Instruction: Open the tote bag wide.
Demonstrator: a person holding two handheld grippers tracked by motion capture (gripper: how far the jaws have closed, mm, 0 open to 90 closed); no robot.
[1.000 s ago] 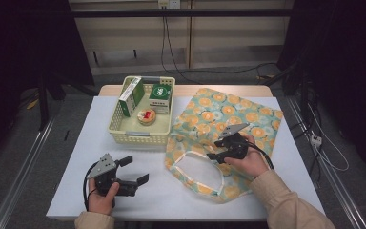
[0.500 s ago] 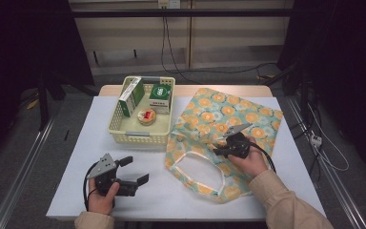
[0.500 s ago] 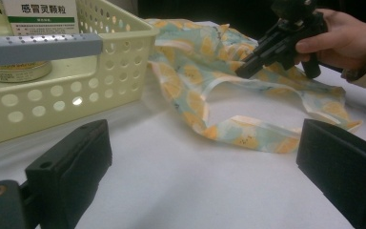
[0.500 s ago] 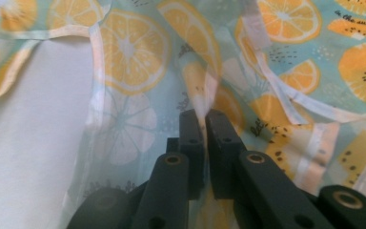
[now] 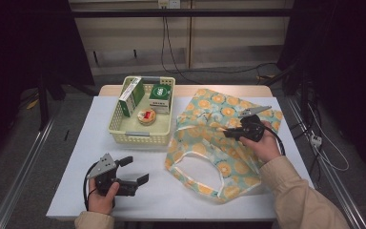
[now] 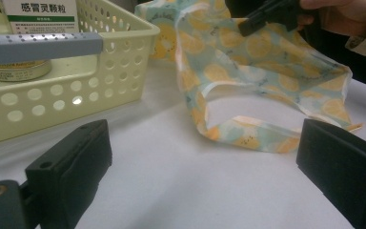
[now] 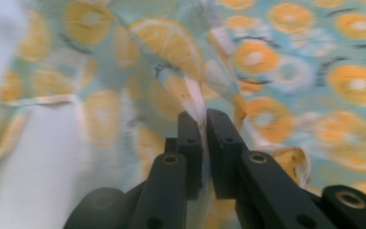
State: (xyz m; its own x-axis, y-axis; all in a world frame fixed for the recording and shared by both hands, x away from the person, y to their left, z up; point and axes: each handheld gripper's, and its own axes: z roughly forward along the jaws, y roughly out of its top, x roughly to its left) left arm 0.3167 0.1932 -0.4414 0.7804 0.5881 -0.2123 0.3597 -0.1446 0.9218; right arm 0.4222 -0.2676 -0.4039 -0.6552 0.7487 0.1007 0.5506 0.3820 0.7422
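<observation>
Nearest the front edge of the table, toward its left corner, the left gripper lies low over the white surface in the person's left hand. Jaws stand wide apart, nothing between them; in the left gripper view they frame bare table with the basket and the bag beyond.

Right half of the table: a cloth bag printed with orange slices on pale blue-green lies spread from near the front edge back toward the far right corner. Its looped handle lies open on the table at the bag's near left side.

Over the middle of the bag, the right gripper is held in the person's right hand. Its jaws have just been closing and are now pressed together on a pinched fold of the bag's cloth. The fold stands up from the rest of the bag into the jaws; right gripper view is blurred around it.

Far left of the bag, just beside it, a pale yellow perforated basket sits toward the far edge. Inside: a green-and-white box leaning at the left, a second green box upright at the back, a small round tin in the middle.
</observation>
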